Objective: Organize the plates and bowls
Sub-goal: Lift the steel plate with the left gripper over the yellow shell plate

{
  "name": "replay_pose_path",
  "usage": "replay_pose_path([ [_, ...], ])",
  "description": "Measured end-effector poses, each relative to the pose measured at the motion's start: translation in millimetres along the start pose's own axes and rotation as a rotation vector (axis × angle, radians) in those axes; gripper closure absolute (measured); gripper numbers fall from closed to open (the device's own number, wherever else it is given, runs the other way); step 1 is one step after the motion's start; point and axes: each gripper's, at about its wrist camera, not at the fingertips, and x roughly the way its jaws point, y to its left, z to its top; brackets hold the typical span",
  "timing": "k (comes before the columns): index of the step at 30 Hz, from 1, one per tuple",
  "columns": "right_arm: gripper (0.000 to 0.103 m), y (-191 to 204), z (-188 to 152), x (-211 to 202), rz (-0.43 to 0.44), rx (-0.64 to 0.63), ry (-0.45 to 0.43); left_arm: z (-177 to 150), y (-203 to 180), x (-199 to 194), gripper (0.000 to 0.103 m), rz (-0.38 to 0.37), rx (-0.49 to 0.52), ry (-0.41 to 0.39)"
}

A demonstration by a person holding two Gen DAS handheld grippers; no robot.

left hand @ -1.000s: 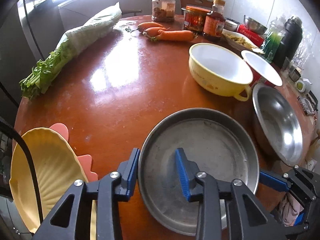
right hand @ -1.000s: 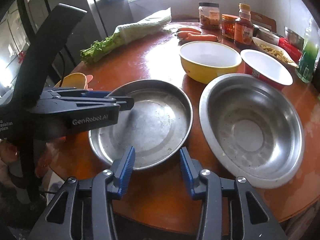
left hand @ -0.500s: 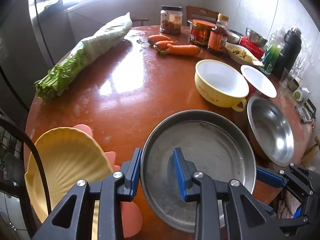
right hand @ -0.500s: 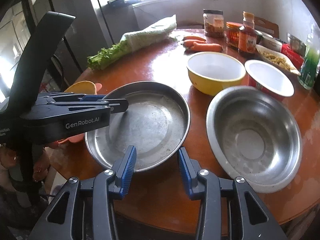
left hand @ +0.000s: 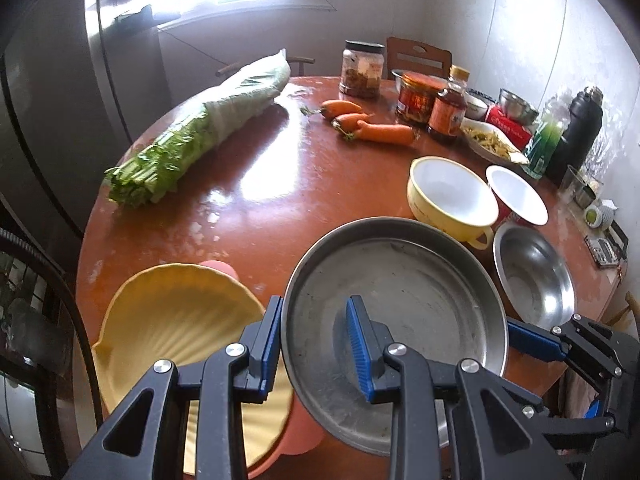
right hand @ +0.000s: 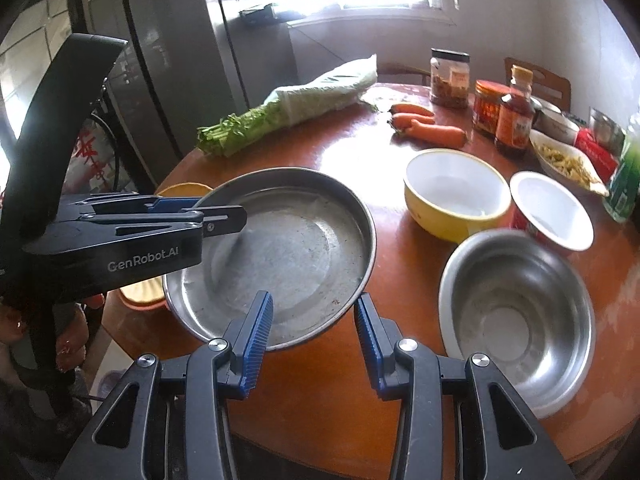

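The round surface (left hand: 248, 184) carries the bowls. Above its near edge, the steel plate (left hand: 400, 292) hangs tilted, its rim pinched by the jaws of both the left gripper (left hand: 314, 344) and right gripper (right hand: 314, 332). Level it and lift evenly, probably toward the yellow shell plate (left hand: 172, 312) alongside.

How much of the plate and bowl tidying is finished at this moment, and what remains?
Nothing looks stacked with the metal pieces yet. In hand: the left hand-held gripper and the right hand-held gripper both clamp the rim of the round metal tray, raised over the yellow shell plate. Left: the steel bowl, the yellow bowl and the red bowl stand separately.
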Motion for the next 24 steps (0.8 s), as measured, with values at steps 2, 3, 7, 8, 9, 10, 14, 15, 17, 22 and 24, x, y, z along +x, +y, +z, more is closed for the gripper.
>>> replay_pose_path([
  [2, 0.059, 5, 5, 0, 0.003, -0.013, -0.007, 1, 6, -4, 0.071, 0.004, -0.010, -0.010],
  [3, 0.059, 9, 8, -1, 0.004, -0.023, -0.011, 1, 10, -7, 0.071, 0.008, -0.016, -0.017],
  [7, 0.059, 21, 19, 0, 0.012, -0.054, -0.027, 3, 25, -17, 0.071, 0.021, -0.039, -0.044],
  [8, 0.059, 25, 23, 0, 0.016, -0.063, -0.031, 4, 29, -19, 0.071, 0.024, -0.044, -0.048],
  [9, 0.059, 28, 25, 1, 0.018, -0.071, -0.033, 4, 33, -22, 0.071, 0.031, -0.049, -0.055],
  [10, 0.059, 32, 29, 1, 0.022, -0.081, -0.038, 6, 37, -24, 0.071, 0.035, -0.053, -0.061],
  [14, 0.059, 44, 41, 2, 0.034, -0.114, -0.052, 10, 49, -33, 0.071, 0.058, -0.063, -0.084],
  [15, 0.059, 48, 44, 3, 0.038, -0.121, -0.055, 11, 53, -35, 0.071, 0.065, -0.068, -0.090],
  [17, 0.059, 54, 50, 4, 0.043, -0.135, -0.063, 12, 59, -39, 0.071, 0.075, -0.078, -0.099],
  [22, 0.059, 69, 60, 8, 0.058, -0.168, -0.074, 10, 74, -45, 0.071, 0.097, -0.105, -0.110],
  [24, 0.059, 75, 63, 11, 0.067, -0.180, -0.075, 7, 82, -46, 0.071, 0.106, -0.121, -0.110],
])
